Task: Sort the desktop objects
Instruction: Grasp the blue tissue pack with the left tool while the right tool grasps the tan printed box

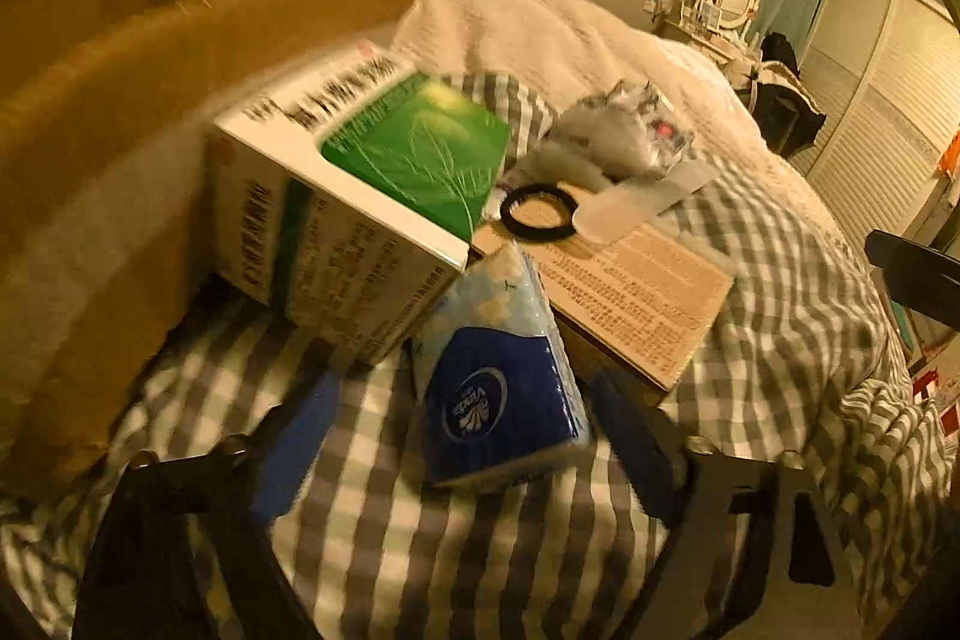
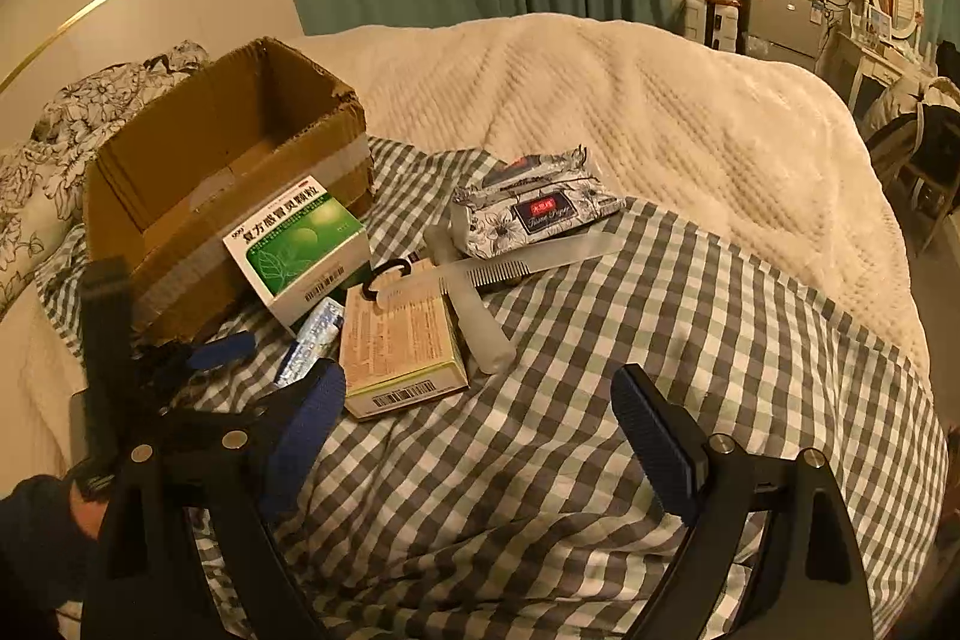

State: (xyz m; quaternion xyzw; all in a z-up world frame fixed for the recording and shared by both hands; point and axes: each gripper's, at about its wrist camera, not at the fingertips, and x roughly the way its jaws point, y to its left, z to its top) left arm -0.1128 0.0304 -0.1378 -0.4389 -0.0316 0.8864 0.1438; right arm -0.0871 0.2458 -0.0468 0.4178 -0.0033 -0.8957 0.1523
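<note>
A blue Vinda tissue pack [image 1: 498,388] lies on the checked cloth [image 1: 420,550] between my left gripper's [image 1: 462,436] open fingers, not pinched. Behind it a green-and-white medicine box [image 1: 354,196] leans by an open cardboard box [image 1: 150,88]. A beige box [image 1: 636,292] carries a black ring [image 1: 537,211] and a clear comb. A grey floral tissue packet [image 1: 612,136] lies further back. My right gripper [image 2: 474,418] is open and empty over the cloth [image 2: 570,400], near the beige box [image 2: 399,346]. The left gripper [image 2: 180,358] shows in the right wrist view beside the tissue pack [image 2: 315,337].
The cardboard box [image 2: 228,172] stands at the left by the medicine box [image 2: 300,244]. Two clear combs [image 2: 498,274] and the floral packet [image 2: 534,205] lie behind. A cream blanket [image 2: 630,112] covers the bed beyond; furniture and a TV stand at the far right.
</note>
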